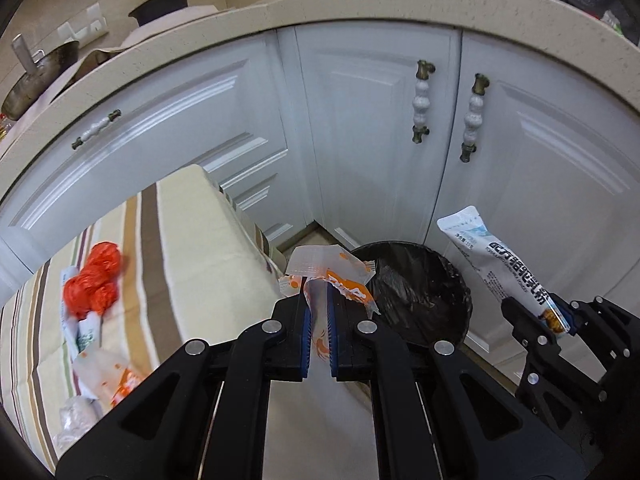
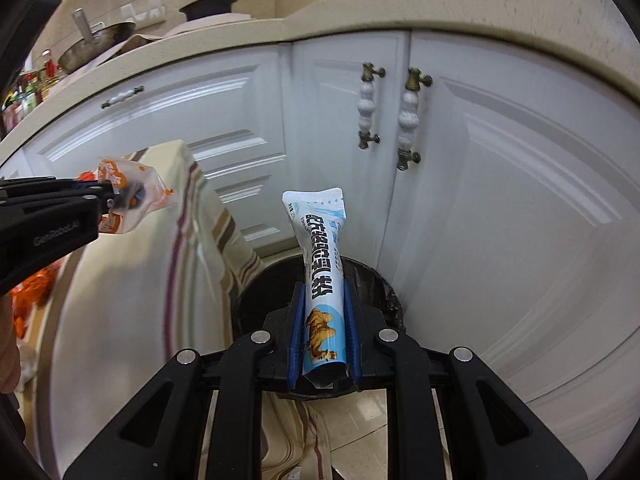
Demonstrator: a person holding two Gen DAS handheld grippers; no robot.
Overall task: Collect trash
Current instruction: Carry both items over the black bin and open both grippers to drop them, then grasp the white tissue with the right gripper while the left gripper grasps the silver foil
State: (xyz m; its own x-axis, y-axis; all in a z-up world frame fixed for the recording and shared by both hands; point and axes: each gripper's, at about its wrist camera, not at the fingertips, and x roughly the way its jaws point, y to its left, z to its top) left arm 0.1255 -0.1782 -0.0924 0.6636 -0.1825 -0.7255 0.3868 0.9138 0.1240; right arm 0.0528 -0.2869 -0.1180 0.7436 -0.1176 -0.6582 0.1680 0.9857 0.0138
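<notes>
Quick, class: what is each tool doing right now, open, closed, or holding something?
Left tool: closed on an orange-and-white wrapper.
Right tool: closed on a blue-and-white packet.

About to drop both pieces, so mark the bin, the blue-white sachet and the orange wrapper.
bin (image 1: 424, 300), left wrist view, black liner inside.
blue-white sachet (image 2: 322, 280), right wrist view, printed middle.
orange wrapper (image 1: 320, 266), left wrist view, clear upper part.

striped tablecloth (image 1: 180, 220), orange bag (image 1: 94, 280), wrappers (image 1: 108, 376)
</notes>
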